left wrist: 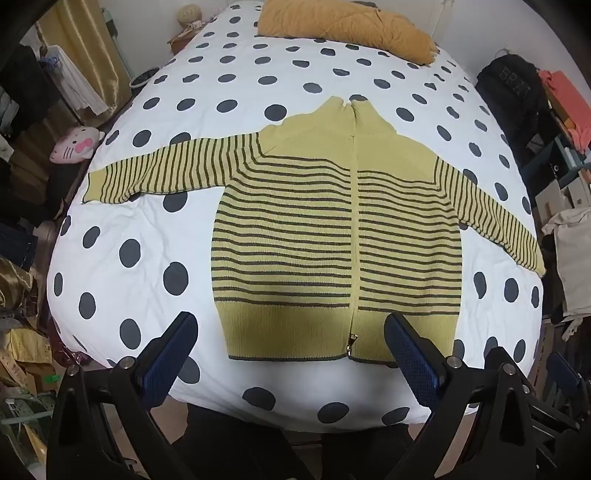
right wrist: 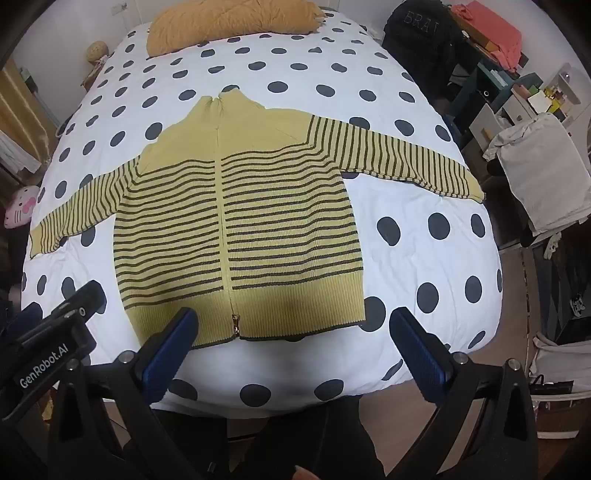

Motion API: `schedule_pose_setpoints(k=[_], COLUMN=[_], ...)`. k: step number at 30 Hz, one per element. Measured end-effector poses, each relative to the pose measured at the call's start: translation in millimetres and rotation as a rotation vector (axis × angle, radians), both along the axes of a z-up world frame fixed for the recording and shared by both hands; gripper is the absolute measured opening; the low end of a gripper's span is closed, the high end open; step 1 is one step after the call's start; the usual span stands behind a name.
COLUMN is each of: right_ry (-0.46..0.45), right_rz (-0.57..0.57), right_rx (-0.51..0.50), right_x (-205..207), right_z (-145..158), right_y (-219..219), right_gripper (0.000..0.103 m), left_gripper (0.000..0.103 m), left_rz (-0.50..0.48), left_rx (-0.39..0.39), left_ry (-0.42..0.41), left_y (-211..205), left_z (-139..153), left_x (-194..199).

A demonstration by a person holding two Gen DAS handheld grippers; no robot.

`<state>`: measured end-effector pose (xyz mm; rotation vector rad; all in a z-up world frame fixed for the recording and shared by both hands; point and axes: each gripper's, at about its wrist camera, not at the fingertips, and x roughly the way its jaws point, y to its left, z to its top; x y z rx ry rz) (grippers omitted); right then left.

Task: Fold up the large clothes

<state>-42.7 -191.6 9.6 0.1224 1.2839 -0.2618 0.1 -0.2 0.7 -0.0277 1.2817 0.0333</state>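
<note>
a yellow striped zip cardigan [left wrist: 332, 236] lies flat, sleeves spread, on the polka-dot bed [left wrist: 147, 258]. the left gripper [left wrist: 291, 354] and right gripper [right wrist: 293, 343] hover near its hem, jaws wide apart, holding nothing.

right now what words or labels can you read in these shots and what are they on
"GenRobot.AI": white print on the body of the left claw, seen from the right wrist view.
"BRAT", or close to it: faint grey letters on the black bag beside the bed; the last letter is unclear.
The striped sweater, polka-dot bedcover and mustard pillow show no text.
Boxes on the side shelves are too small to read.
</note>
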Motion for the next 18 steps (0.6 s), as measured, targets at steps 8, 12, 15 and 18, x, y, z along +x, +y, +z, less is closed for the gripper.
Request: schedule_pose_setpoints(k=[8,12,15,18], right_ry=[0.001,-0.002,-0.009,-0.012], right_rz=[-0.001,0.011,0.021,0.025], right_rx=[0.005,0.004,0.001,0.002], right_x=[2.4,7.0,4.6,3.9], right_z=[0.0,6.5,1.2,0.6], right_y=[1.3,6.2,7.0,5.3], right_gripper=[0.103,0.103,0.103,0.103], left_gripper=[0.101,0.101,0.101,0.101], left_rz=[0.001,0.004,0.008,0.009], left_rx=[-0.001,0.006,0.005,0.006], left_ry=[0.002,-0.013,-0.014,-0.013], left_y=[2.5,2.2,4.0,4.0], left_z=[-2.2,3.3,3.0,2.9], left_x=[2.4,0.8,0.5,0.1])
